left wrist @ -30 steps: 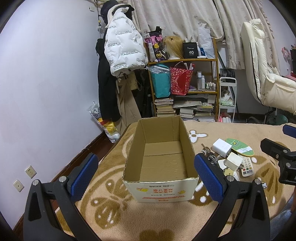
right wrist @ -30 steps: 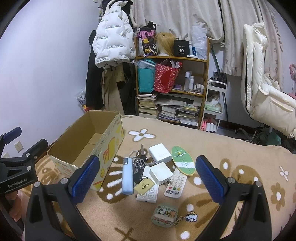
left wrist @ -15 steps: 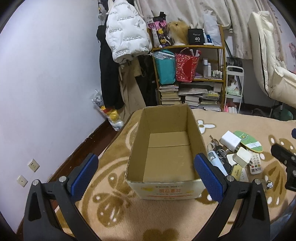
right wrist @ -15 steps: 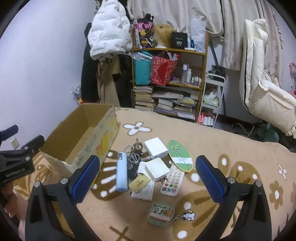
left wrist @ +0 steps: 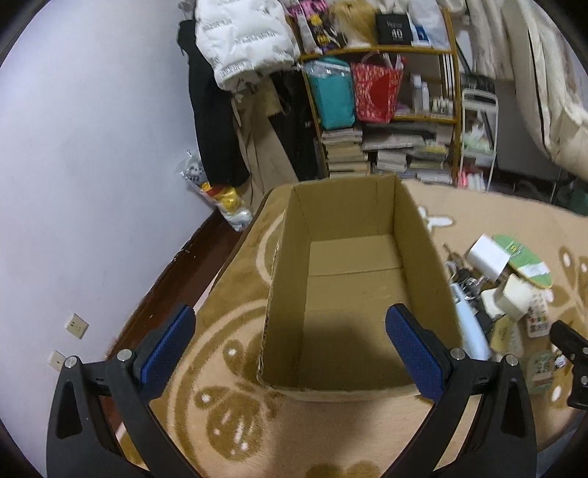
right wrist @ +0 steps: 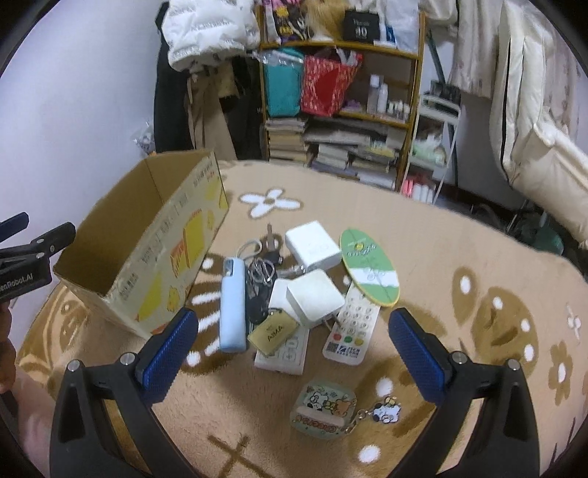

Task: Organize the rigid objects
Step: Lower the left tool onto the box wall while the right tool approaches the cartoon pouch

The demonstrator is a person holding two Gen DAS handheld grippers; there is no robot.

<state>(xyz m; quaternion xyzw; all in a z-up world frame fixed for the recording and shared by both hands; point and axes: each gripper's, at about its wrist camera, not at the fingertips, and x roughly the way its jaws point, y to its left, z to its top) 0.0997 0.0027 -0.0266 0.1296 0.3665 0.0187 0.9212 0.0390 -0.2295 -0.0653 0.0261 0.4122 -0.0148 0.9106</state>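
Since the cardboard box (left wrist: 352, 290) at frame centre is bare inside, I'd call this zero percent done.
Left gripper (left wrist: 290, 343) and right gripper (right wrist: 294, 349) both spread wide, gripping nothing — whole pile waits beside the box, mid-frame in right view: blue case (right wrist: 232, 305), white adapters (right wrist: 312, 246), remote (right wrist: 352, 329), keys (right wrist: 261, 274).

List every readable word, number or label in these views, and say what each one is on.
"AIMA": gold rectangular key tag in the pile.
"GenRobot.AI", first letter cut off: black left gripper.
"40", blurred: black box on the wooden shelf.
Too blurred to read: brown cardboard box print, white remote buttons and logo, green oval card, cartoon case lettering.
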